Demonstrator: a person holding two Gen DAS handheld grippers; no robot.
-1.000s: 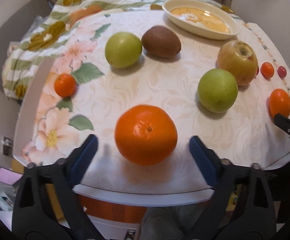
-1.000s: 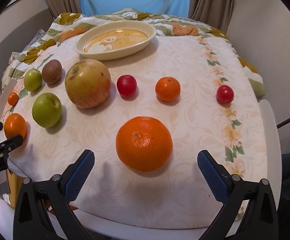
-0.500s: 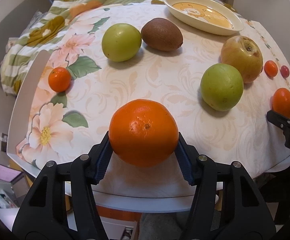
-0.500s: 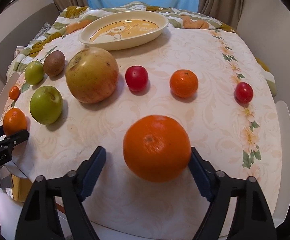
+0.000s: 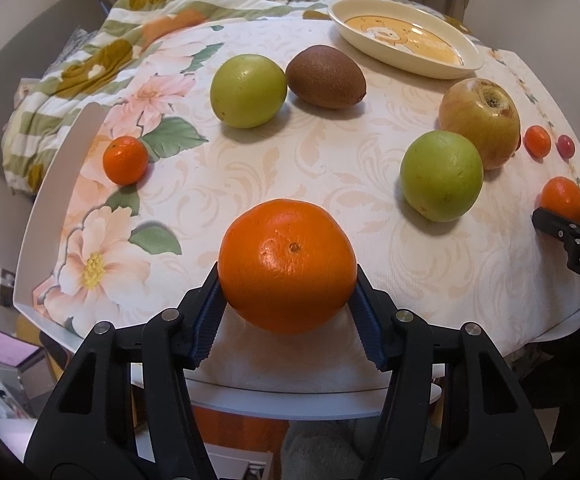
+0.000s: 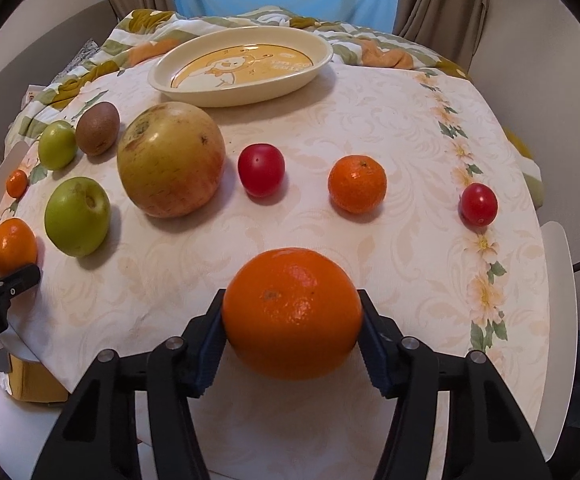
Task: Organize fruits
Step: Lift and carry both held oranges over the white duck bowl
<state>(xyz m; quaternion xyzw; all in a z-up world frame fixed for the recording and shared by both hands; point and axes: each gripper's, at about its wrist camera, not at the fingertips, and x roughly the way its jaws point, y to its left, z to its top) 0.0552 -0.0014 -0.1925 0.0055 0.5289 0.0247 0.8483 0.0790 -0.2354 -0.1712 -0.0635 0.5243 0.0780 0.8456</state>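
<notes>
My left gripper [image 5: 288, 276] is shut on a large orange [image 5: 288, 264] near the table's front edge. My right gripper [image 6: 292, 320] is shut on another large orange [image 6: 292, 314]; this orange also shows at the right of the left wrist view [image 5: 563, 199]. Both oranges look slightly raised or just on the cloth; I cannot tell which. A cream oval plate [image 6: 242, 92] with a bear picture stands empty at the back, also in the left wrist view [image 5: 404, 62].
On the floral cloth lie two green apples [image 5: 248, 90] [image 5: 442, 176], a kiwi [image 5: 325, 78], a big yellow-red apple [image 6: 170, 160], small mandarins [image 5: 125, 160] [image 6: 356, 184] and two red tomatoes [image 6: 261, 169] [image 6: 479, 204]. A striped blanket [image 5: 90, 72] lies behind.
Both grippers moved forward around their oranges and shut on them; the left closed first, the right closed in the last half second.
</notes>
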